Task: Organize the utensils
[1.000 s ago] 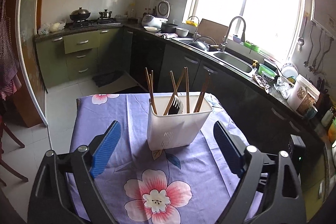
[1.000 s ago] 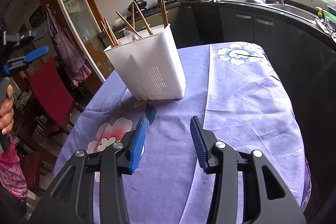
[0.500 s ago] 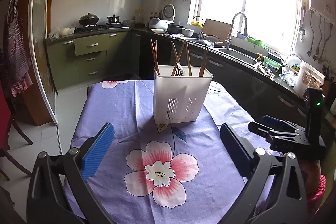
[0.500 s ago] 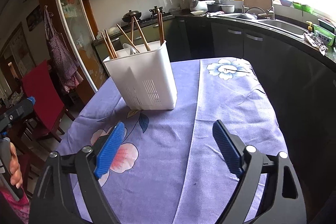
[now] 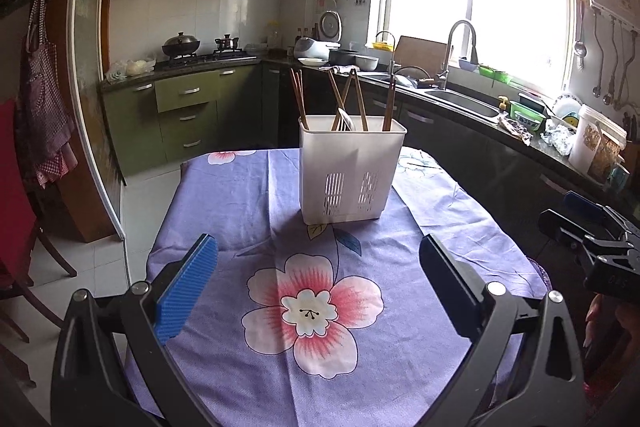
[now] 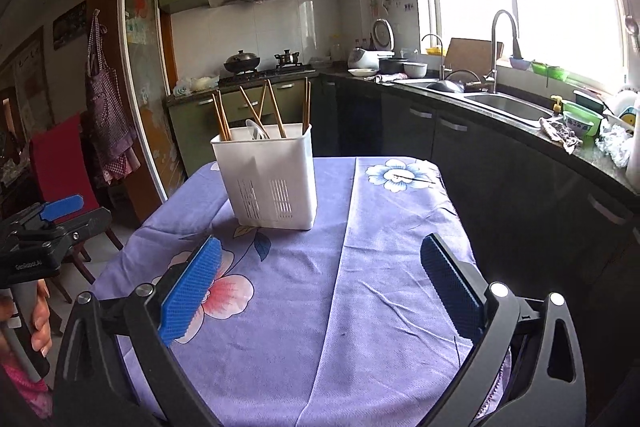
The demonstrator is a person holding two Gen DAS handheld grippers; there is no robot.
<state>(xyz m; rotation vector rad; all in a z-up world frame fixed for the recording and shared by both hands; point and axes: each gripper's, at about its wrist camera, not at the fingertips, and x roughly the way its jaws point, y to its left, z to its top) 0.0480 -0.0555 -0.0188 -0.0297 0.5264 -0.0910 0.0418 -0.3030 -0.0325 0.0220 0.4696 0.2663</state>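
Note:
A white slotted utensil holder point(image 5: 349, 171) stands upright on the purple floral tablecloth point(image 5: 280, 211). Several wooden chopsticks point(image 5: 299, 99) and a white spoon point(image 5: 345, 119) stick up out of it. The holder also shows in the right wrist view point(image 6: 269, 175). My left gripper point(image 5: 318, 287) is open and empty, held back from the holder above the near end of the table. My right gripper point(image 6: 320, 291) is open and empty, also well short of the holder. Each gripper shows at the edge of the other's view, the right gripper point(image 5: 588, 239) and the left gripper point(image 6: 44, 227).
A dark kitchen counter with a sink point(image 6: 508, 107) runs along the right, close to the table's right edge. A red chair point(image 6: 60, 163) stands left of the table. Green cabinets and a stove point(image 5: 192, 55) are at the back.
Both grippers have drawn back and lowered away from the holder. The right gripper's jaws have opened wide from a narrow gap. The holder has not moved.

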